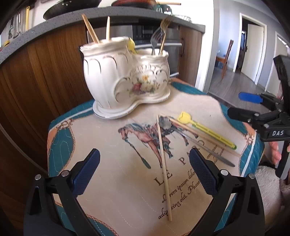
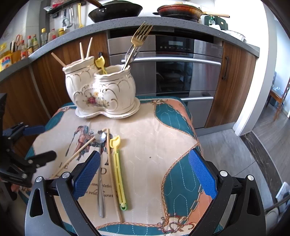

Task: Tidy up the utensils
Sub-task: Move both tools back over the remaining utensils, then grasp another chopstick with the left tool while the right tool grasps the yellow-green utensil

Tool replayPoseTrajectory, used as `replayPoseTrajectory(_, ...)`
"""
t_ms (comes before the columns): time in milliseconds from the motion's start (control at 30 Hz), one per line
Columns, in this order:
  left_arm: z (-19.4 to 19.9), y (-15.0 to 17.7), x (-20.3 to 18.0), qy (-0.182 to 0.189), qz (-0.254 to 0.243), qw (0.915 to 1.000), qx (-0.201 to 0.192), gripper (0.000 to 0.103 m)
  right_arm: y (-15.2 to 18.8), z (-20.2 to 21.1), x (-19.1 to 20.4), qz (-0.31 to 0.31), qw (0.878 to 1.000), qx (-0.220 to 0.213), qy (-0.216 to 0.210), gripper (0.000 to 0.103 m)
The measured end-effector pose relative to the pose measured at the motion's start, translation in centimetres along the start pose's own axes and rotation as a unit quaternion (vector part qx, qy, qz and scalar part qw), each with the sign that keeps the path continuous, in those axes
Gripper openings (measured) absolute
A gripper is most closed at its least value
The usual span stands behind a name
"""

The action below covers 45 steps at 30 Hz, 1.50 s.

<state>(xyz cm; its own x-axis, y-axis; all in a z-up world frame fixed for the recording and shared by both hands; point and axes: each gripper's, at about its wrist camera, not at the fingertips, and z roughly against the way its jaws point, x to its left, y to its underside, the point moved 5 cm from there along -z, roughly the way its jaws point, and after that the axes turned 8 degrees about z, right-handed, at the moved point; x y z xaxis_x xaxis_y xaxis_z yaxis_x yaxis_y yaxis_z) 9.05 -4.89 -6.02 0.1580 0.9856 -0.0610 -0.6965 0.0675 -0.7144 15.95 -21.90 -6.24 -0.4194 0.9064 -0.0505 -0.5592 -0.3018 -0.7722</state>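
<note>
A white floral ceramic holder with two pots stands at the back of the cloth-covered table; it also shows in the right wrist view. It holds chopsticks, a yellow utensil and forks. On the cloth lie a loose chopstick, a metal spoon, a second chopstick and a yellow utensil. My left gripper is open and empty above the loose chopstick. My right gripper is open and empty, to the right of the spoon group.
The printed cloth covers a small table with edges close on all sides. Wooden cabinets and an oven stand behind. Pans sit on the counter above. The right gripper shows at the edge of the left wrist view.
</note>
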Motion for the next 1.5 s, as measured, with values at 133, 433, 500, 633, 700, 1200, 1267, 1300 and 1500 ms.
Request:
replayPoseTrajectory(133,-1.6,0.8,-0.3,-0.011,-0.006,0.999,0.043,0.086,0.6,-0.6,0.3,0.01,1.0,0.016,-0.002,0.097)
replayPoseTrajectory(433,-3.5,1.7,-1.7,0.005,-0.04,0.9888,0.144,0.041,1.3,-1.1,1.1,0.032,0.999,0.03,-0.007,0.097)
replayPoseTrajectory(500,-3.5,1.6,-1.9,0.008,-0.048,0.9861,0.159,0.028,1.3,-1.0,1.2,0.033,0.999,0.029,-0.009,0.097)
replayPoseTrajectory(633,-3.7,1.7,-2.1,0.013,-0.055,0.984,0.169,0.015,1.4,-1.3,1.5,0.029,0.999,0.036,-0.024,0.097)
replayPoseTrajectory(700,-3.8,1.7,-2.1,0.019,-0.052,0.9847,0.165,0.009,1.5,-1.8,1.8,0.029,0.997,0.049,-0.042,0.097)
replayPoseTrajectory(1200,-0.7,2.3,3.2,0.007,0.005,0.9914,0.131,0.004,0.2,-4.8,4.9,0.089,0.988,0.112,-0.066,0.024)
replayPoseTrajectory(1267,-0.2,2.2,3.7,0.009,0.01,0.9921,0.125,0.004,0.1,-5.1,5.0,0.093,0.987,0.118,-0.059,0.022)
replayPoseTrajectory(1300,-0.1,2.1,3.8,0.01,0.011,0.9924,0.122,0.004,0.0,-5.3,4.9,0.094,0.986,0.124,-0.055,0.021)
replayPoseTrajectory(1500,0.1,1.9,2.9,0.023,0.01,0.9933,0.113,0.004,0.2,-6.1,4.4,0.087,0.984,0.144,-0.061,0.021)
